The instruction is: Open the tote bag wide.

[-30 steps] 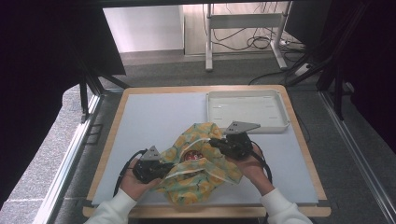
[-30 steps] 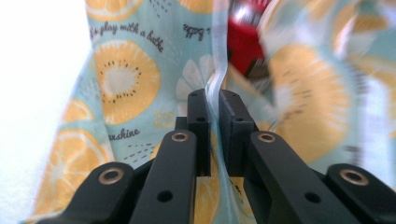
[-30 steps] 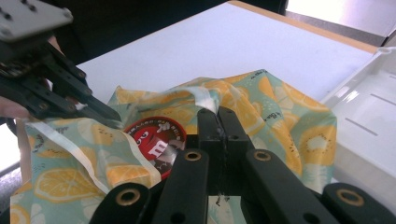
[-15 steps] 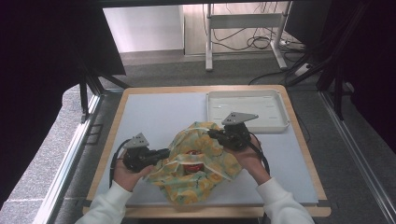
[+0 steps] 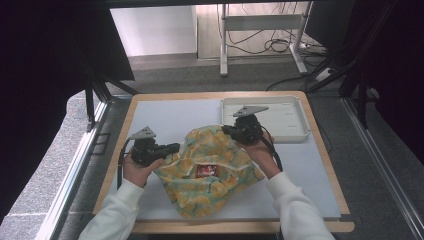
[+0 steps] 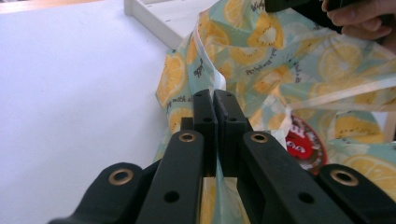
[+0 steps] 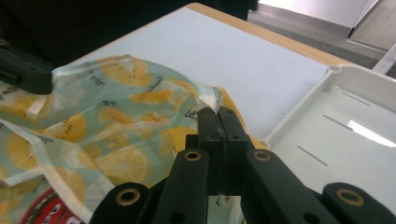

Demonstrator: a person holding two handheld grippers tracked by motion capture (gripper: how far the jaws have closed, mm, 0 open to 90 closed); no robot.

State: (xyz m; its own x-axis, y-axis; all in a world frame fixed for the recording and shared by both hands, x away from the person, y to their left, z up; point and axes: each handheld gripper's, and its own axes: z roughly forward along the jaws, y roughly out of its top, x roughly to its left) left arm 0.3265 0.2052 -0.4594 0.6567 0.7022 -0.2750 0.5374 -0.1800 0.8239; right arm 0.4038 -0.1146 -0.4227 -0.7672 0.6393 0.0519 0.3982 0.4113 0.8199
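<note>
1. Surface: wood-edged table (image 5: 320, 150) with pale mat; dark floor and cables beyond the far edge.
2. White tray (image 5: 290, 120) at far right of the table.
3. Lemon-print bag (image 5: 215, 175) lies centre-near, mouth up and spread; long axis runs from near-left to far-right. A red item (image 5: 206, 171) shows inside.
4. Left gripper (image 5: 170, 148): jaws have just been closing, now clenched on the bag's left rim.
5. Right gripper (image 5: 227, 130): jaws clamped on the bag's far-right rim, just beside the tray.
</note>
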